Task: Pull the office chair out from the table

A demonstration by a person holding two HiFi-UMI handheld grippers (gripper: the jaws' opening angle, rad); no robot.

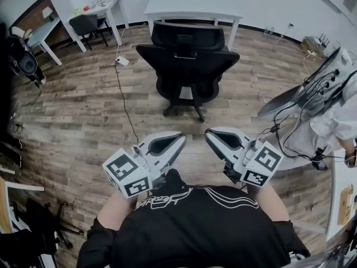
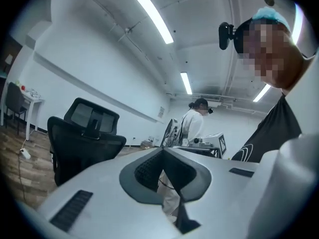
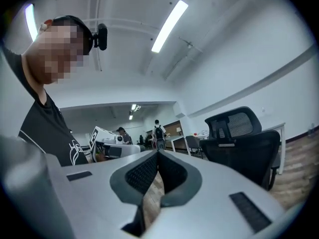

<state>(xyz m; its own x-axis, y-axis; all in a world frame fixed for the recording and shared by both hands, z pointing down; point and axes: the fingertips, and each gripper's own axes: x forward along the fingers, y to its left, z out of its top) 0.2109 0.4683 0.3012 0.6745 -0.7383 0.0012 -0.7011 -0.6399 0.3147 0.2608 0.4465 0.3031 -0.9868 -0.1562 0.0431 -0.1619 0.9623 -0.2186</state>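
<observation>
The black office chair [image 1: 187,60] stands on the wood floor a little in front of the white table [image 1: 192,4], its back turned toward me. Both grippers are held close to my chest, well short of the chair and touching nothing. My left gripper [image 1: 179,139] is shut and empty, its tips pointing toward the right one. My right gripper [image 1: 210,134] is also shut and empty. In the left gripper view the chair [image 2: 82,138] is at the left beyond the closed left gripper [image 2: 162,151]. In the right gripper view the chair [image 3: 244,138] is at the right beyond the closed right gripper [image 3: 158,153].
A person in white [image 1: 329,110] stands at the right with cables and equipment. A second desk with a dark chair [image 1: 86,24] is at the back left. A black cable and white power strip [image 1: 121,61] lie on the floor left of the office chair.
</observation>
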